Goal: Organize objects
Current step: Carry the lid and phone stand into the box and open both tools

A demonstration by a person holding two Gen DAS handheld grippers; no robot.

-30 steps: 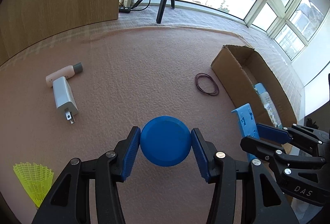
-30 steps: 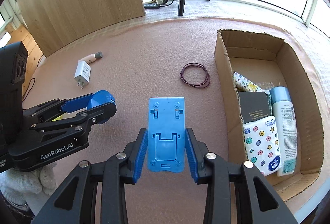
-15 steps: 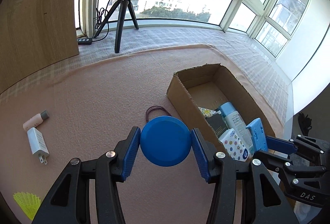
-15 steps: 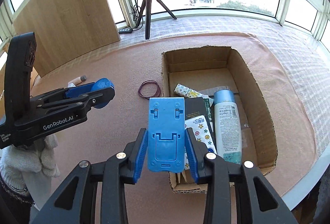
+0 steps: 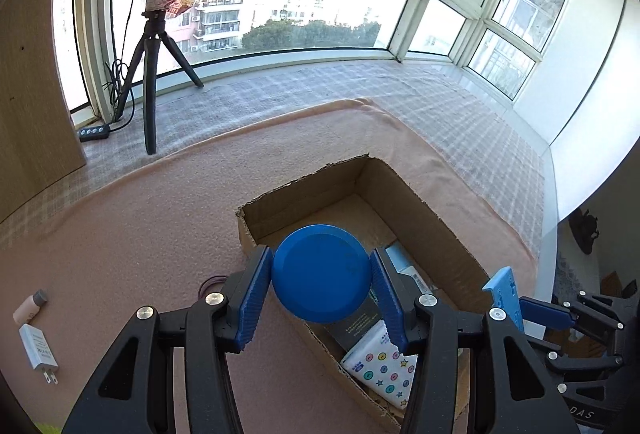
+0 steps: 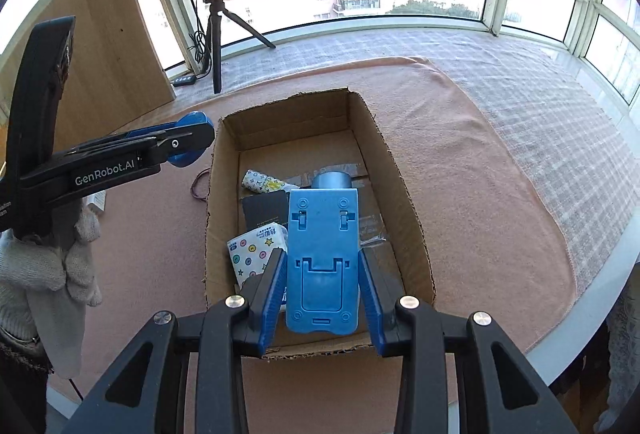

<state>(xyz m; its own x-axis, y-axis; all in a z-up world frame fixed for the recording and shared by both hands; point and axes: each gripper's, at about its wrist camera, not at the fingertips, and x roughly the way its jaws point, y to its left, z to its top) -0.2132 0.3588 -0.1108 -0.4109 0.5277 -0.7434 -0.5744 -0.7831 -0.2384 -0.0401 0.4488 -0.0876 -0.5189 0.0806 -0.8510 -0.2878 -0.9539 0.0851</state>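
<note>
Gripping a round blue disc (image 5: 321, 273), the left tool (image 5: 321, 286) hangs over the near end of the cardboard box (image 6: 390, 170) on the desk (image 6: 472, 138). Right tool (image 6: 322, 290) clamps a blue plastic stand (image 6: 322, 254) above the box's contents: tissue pack (image 6: 256, 248), spray can (image 6: 331, 180), dark booklet (image 6: 264, 210).

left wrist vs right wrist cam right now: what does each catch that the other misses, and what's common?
Left wrist only: the white charger and the small pink tube on the pink blanket, left of the box.
Right wrist only: the person's white-gloved hand holding the left gripper, and the blue-capped bottle in the box.
Both: the cardboard box, the star-print tissue pack, the blue round disc held in the left gripper, the blue stand held in the right gripper, the ring light tripod.
</note>
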